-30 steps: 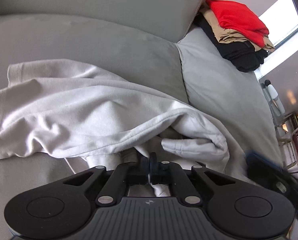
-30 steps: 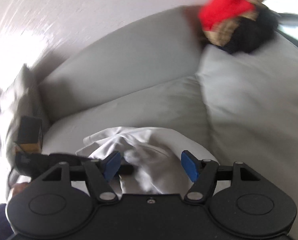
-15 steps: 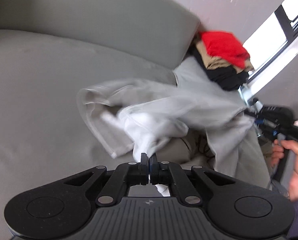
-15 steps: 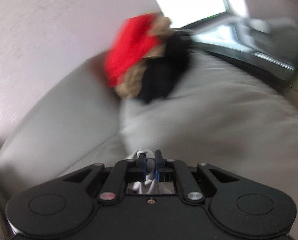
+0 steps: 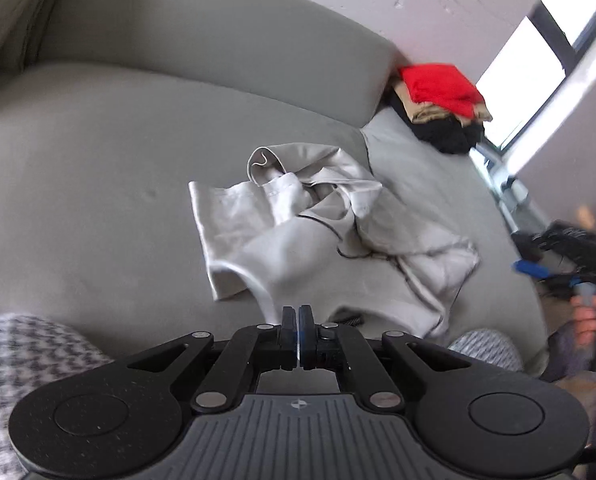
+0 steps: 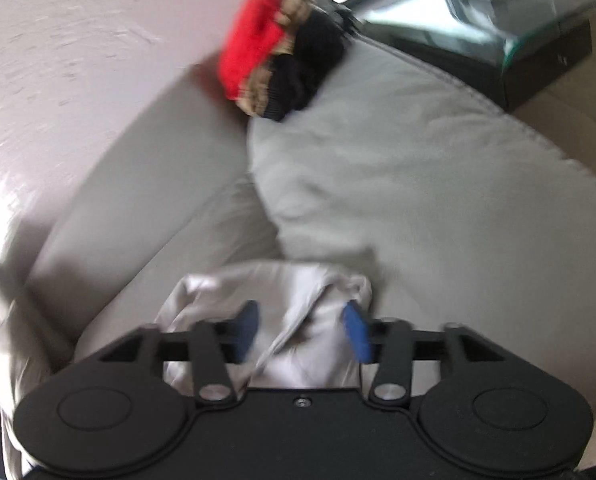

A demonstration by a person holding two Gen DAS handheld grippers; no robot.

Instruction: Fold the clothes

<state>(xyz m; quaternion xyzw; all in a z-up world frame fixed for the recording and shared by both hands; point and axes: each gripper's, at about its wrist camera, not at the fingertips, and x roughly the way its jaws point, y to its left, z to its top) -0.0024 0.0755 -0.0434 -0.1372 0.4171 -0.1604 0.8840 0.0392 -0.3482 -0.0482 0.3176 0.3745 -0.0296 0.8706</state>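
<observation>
The pale grey garment (image 5: 318, 240) lies crumpled in the middle of the left wrist view, on the seat of the grey sofa (image 5: 98, 168), straddling the seam between two cushions. It is bunched, not spread: a hem sticks up at its upper edge, a sleeve or corner trails toward the lower right, and a thin dark cord wanders across it. I judge it sits there so that it can be laid out flat on the broad seat before any fold is made.

My left claw (image 5: 298, 330) is at the bottom centre of its view, its jaws pressed together with only a sliver of light between the pads. No cloth shows between them; the garment's near edge lies just beyond the tips, apart from them.

My right claw (image 6: 302, 332) is at the lower centre of its own view, jaws about half apart and opening. The pale cloth (image 6: 294, 304) shows between and behind the blue pads (image 6: 356, 332), but the pads do not press on it (the picture is blurred, so I cannot rule out a light brush).

The folded stack (image 5: 442, 108), red on tan on black, sits in the upper right of the left view, against the sofa back, probably the finished pile kept clear of the working space. My knees in checked fabric (image 5: 26, 352) show at the lower corners.
</observation>
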